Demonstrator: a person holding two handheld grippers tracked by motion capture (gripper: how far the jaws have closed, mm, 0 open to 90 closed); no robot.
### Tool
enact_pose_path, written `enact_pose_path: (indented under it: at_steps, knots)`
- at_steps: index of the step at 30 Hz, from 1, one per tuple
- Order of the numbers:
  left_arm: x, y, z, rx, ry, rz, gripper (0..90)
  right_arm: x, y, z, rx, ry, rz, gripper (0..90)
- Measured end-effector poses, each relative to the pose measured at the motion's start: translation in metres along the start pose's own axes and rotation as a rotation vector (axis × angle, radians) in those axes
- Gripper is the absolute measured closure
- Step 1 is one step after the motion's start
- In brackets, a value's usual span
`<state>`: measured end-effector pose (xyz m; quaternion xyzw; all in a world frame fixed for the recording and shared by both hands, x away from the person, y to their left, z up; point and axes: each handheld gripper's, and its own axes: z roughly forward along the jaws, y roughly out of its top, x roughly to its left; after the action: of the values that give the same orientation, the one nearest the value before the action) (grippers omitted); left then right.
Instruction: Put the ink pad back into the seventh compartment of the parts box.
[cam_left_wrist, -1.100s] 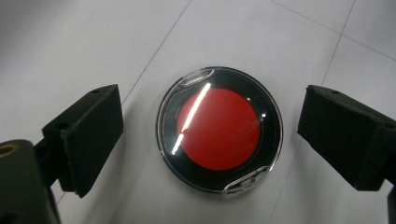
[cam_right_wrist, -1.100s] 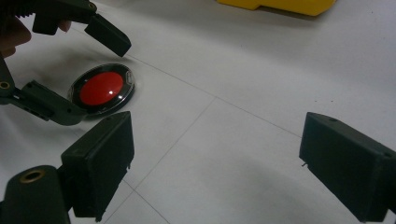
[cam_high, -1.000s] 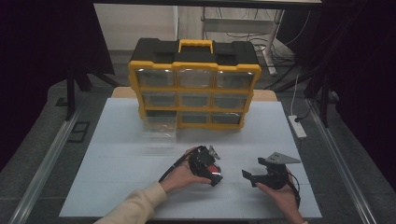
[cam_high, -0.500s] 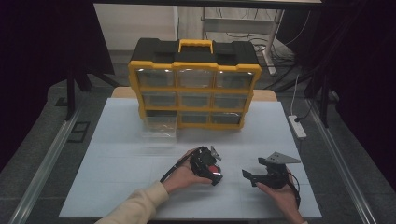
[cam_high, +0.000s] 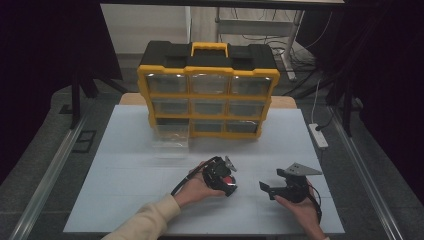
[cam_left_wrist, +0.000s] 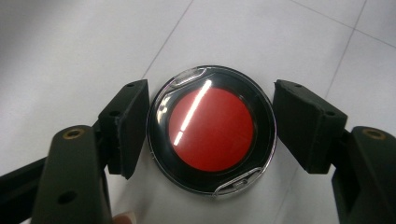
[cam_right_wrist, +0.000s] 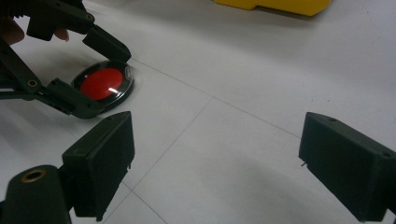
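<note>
With your left gripper (cam_left_wrist: 210, 135) closed on the round red-centred case (cam_left_wrist: 211, 129) lying flat on the counter (cam_left_wrist: 70, 42) at frame centre, its smooth rim may slip out on lifting; the right gripper (cam_right_wrist: 217, 172) stands wide.

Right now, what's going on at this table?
A person is working with a claw in each hand on a white table. The left claw has just closed its jaws on a round red disc in a clear case, which lies flat on the table with a pad on either side of its rim. The right claw waits beside it, jaws open with nothing between them. Behind stands a yellow and black drawer organizer, with one clear drawer out in front of it.
</note>
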<state>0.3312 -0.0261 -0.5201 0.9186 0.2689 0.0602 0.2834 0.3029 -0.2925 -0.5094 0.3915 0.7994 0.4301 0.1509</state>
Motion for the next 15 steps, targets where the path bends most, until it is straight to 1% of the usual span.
enact_pose_path:
  at_steps: [4,5,15]
  knots:
    - [0.003,-0.002,-0.003,-0.011,-0.008,-0.012,30.6,0.0,0.0,0.0,-0.002,0.002,0.0,10.9]
    - [0.003,-0.002,-0.005,-0.02,-0.012,-0.018,30.7,0.0,0.0,0.0,-0.003,0.0,-0.001,10.9]
    - [0.004,-0.005,-0.019,-0.052,-0.022,-0.017,30.7,0.0,0.0,0.0,0.0,-0.001,0.0,10.9]
